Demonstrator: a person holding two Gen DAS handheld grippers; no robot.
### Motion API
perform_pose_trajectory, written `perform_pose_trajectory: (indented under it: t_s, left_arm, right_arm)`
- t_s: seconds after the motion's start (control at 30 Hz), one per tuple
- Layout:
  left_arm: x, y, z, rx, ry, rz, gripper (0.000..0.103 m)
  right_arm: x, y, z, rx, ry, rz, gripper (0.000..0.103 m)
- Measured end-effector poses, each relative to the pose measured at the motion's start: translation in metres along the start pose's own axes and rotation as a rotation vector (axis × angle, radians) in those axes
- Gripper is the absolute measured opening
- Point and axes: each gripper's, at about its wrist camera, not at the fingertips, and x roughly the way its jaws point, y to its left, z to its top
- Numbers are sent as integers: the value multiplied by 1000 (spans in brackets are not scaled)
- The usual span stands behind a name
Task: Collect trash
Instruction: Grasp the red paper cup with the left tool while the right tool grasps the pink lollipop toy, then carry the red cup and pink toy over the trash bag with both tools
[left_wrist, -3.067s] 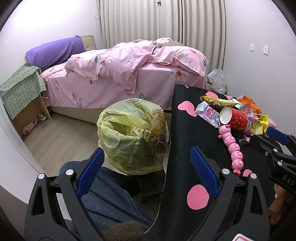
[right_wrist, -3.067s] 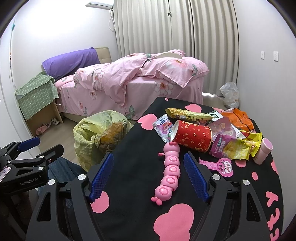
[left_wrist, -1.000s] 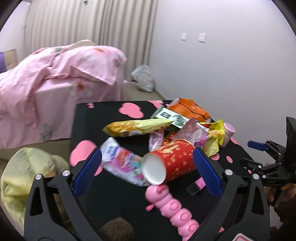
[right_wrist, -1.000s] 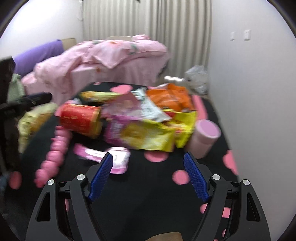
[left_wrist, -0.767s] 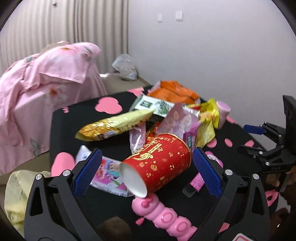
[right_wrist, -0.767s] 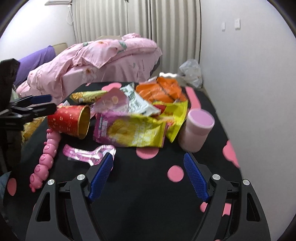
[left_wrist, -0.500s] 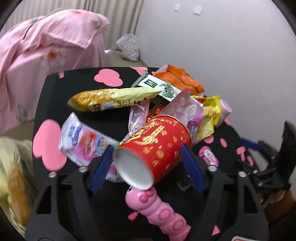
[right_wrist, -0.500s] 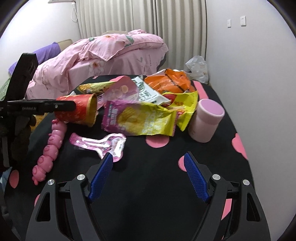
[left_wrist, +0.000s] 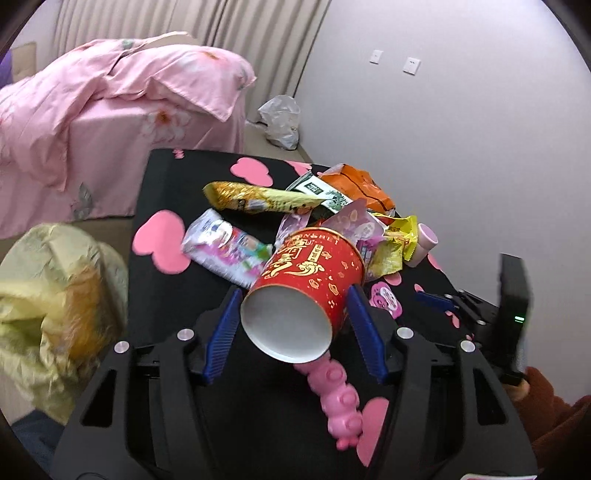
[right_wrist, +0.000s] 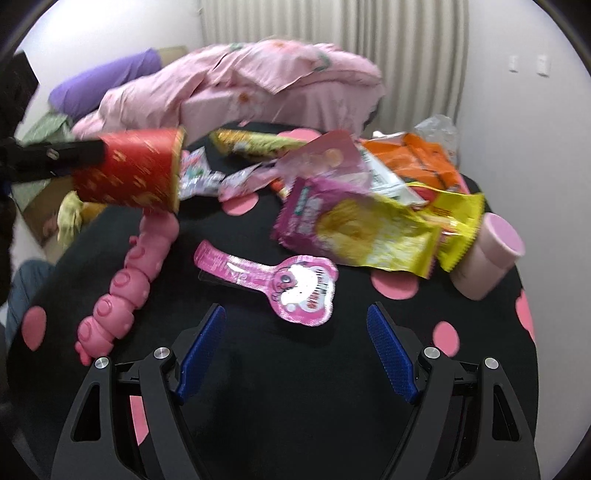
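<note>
My left gripper (left_wrist: 291, 325) is shut on the red paper cup (left_wrist: 310, 280) and holds it lifted above the black table (left_wrist: 166, 177), open end toward the camera. The cup also shows in the right wrist view (right_wrist: 129, 173), held in the air. My right gripper (right_wrist: 295, 350) is open and empty, low over the table just before a pink lollipop wrapper (right_wrist: 273, 277). Snack wrappers lie in a pile: a purple-yellow bag (right_wrist: 354, 229), an orange bag (right_wrist: 424, 158), a gold wrapper (left_wrist: 258, 197). The yellow trash bag (left_wrist: 48, 295) stands left of the table.
A pink caterpillar toy (right_wrist: 136, 266) lies on the table under the cup. A pink cup (right_wrist: 487, 254) stands at the right edge. The pink bed (left_wrist: 110, 103) is behind the table, a white plastic bag (left_wrist: 280, 122) by the wall.
My left gripper closed on the red cup and lifted it off the table. My right gripper moved in closer to the lollipop wrapper.
</note>
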Motion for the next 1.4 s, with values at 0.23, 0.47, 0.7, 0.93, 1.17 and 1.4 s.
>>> perform_pose_trajectory:
  t_s: [0.23,0.47,0.7,0.93,1.17,1.4]
  left_arm:
    - [-11,19,-28,-44,26,40,55]
    - [-6,25,-43,-67,47,4,54]
    - [-12,13,-48,-8,34,40,35]
    - [-23,29,-55,-151,-37,54,59]
    - [6,9,-58,-101,-1,203,73]
    - [3,18,-60,-115,2,228,51]
  right_arm:
    - [23,-4,8,27,33,64,41]
    - [3,0,3,35,-6,36,38]
    - [-18,-13,-8,91,-24,15,38]
    - [-25,-13,-17,114,-41,9,38]
    - [-17,-11,-21,138,-33,26,38]
    - [-32,-4,-20,111,-67,0,38]
